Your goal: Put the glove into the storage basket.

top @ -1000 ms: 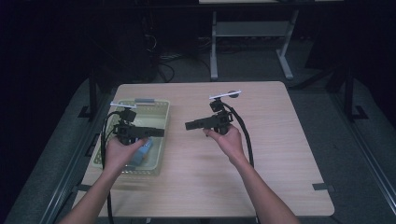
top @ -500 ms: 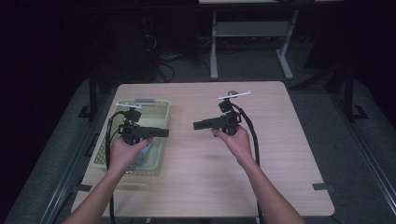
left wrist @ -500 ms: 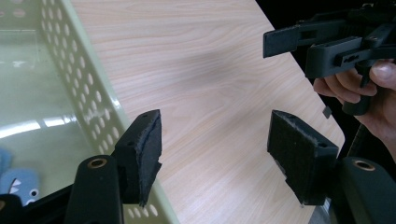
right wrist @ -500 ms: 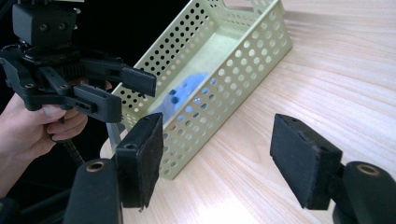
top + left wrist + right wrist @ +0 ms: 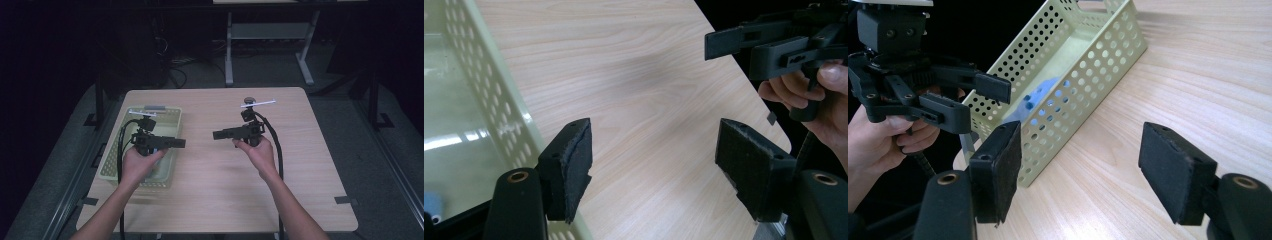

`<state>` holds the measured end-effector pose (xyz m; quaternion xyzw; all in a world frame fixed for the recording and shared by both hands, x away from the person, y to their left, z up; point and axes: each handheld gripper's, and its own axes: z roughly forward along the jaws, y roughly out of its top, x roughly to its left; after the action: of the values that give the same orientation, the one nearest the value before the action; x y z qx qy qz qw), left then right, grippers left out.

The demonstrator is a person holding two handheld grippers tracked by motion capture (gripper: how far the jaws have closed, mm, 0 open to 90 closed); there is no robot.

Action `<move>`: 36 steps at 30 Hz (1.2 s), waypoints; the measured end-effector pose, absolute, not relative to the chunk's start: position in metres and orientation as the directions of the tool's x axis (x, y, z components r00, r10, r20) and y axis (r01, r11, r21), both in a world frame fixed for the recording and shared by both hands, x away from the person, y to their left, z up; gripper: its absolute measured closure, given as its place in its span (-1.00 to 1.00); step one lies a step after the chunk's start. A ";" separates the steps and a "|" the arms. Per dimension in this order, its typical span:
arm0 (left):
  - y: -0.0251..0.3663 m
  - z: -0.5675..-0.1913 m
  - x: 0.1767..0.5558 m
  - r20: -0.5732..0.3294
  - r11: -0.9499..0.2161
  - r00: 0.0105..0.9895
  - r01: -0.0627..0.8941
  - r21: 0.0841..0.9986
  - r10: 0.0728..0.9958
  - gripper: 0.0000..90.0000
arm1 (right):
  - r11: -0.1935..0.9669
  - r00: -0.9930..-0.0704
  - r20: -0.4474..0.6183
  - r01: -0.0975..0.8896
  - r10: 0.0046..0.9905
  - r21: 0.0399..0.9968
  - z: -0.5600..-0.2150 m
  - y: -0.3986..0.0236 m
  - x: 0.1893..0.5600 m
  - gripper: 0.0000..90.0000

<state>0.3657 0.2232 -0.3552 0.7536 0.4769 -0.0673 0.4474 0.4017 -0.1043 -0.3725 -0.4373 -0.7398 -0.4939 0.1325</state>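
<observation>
Both the left gripper (image 5: 176,143) and right gripper (image 5: 218,134) hover spread and empty, jaws just opening; the soft blue object (image 5: 1040,102) lies inside the pale-green perforated plastic basket (image 5: 172,118), whose wall could block a low reach.

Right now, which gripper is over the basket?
The left gripper: its hand hangs above the pale green basket. The right gripper is held over bare table.

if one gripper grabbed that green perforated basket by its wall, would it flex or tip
The basket looks like thin perforated plastic, so its wall would probably flex a little under the pads. It seems light, with just a small blue thing inside, so pushed it would likely slide on the smooth wooden table. Long and low, it should hardly tip.
</observation>
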 end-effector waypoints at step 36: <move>0.174 -0.360 0.356 -0.567 -0.172 0.584 0.769 0.615 0.581 -0.38 | 0.053 -0.506 0.633 0.803 0.587 0.593 -0.387 -0.171 0.382 -0.29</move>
<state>0.3556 0.1742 -0.3600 0.7588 0.4449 -0.1011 0.4648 0.3823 -0.1714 -0.3873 -0.4846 -0.7169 -0.4888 0.1108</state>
